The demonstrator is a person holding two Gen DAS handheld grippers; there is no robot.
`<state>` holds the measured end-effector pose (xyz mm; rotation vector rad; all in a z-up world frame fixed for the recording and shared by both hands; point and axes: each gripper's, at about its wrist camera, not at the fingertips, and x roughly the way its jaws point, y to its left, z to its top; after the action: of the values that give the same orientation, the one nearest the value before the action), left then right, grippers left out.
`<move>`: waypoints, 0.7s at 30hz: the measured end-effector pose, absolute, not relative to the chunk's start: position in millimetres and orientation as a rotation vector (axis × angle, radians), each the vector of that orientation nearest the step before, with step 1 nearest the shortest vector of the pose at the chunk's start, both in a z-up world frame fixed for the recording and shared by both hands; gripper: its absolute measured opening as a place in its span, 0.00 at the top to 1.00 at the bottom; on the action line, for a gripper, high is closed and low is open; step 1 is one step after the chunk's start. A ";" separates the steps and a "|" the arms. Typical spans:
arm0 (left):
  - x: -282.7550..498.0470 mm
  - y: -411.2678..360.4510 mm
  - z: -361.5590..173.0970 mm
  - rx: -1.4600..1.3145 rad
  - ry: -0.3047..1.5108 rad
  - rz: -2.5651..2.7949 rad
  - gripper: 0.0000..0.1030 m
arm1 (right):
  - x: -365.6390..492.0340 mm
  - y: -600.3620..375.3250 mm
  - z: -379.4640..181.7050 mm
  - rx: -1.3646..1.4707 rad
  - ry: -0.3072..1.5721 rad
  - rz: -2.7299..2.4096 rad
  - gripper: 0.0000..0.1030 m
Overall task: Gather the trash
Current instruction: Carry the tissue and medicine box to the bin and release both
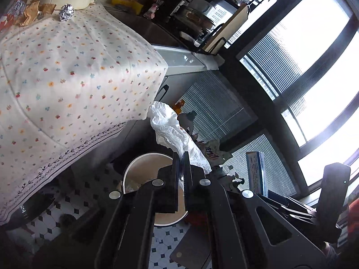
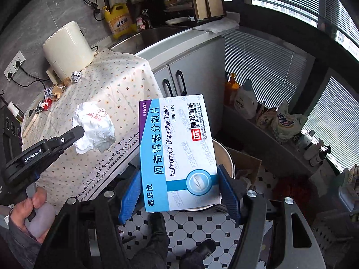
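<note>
My left gripper point(image 1: 181, 155) is shut on a crumpled white wrapper point(image 1: 172, 130), which hangs above the cream trash bucket point(image 1: 134, 168) on the floor. From the right wrist view the same left gripper point(image 2: 78, 132) and wrapper point(image 2: 94, 127) float beside the table edge. My right gripper point(image 2: 179, 179) has its blue pads point(image 2: 132, 188) pressed on both sides of a blue-and-white tablet box point(image 2: 177, 148), held over the bucket point(image 2: 228, 157). The box point(image 1: 258, 172) also shows at the right of the left wrist view. A foil ball point(image 2: 76, 76) and crumpled brown paper point(image 1: 33, 11) lie on the floral tablecloth point(image 1: 67, 78).
A cream appliance point(image 2: 67, 47), a yellow detergent bottle point(image 2: 119, 20) and a sink point(image 2: 148, 35) stand behind the table. An open cardboard box point(image 2: 249, 165) sits by the bucket. Bottles and bags line the window ledge point(image 2: 258, 121). A hand point(image 2: 33, 208) and shoes point(image 2: 157, 224) show on the tiled floor side.
</note>
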<state>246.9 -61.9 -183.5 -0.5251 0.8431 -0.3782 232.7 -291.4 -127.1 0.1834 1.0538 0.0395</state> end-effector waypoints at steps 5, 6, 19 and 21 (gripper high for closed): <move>250.7 -83.1 -217.3 -0.546 0.893 -0.390 0.96 | 228.0 -308.8 -136.5 0.162 1.079 0.009 0.37; 251.6 -86.6 -224.0 -0.550 0.904 -0.394 0.96 | 227.8 -311.3 -139.4 0.155 1.087 0.001 0.37; 262.7 -90.1 -298.8 -0.676 1.037 -0.387 0.10 | 235.2 -320.7 -169.2 0.121 1.163 -0.035 0.37; 260.2 -85.2 -294.9 -0.643 1.035 -0.372 0.10 | 238.4 -317.1 -172.0 0.123 1.168 -0.028 0.37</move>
<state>260.2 -85.2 -294.9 -0.6426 1.0354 -0.3720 238.4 -317.1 -172.0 0.1233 1.1680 -0.0282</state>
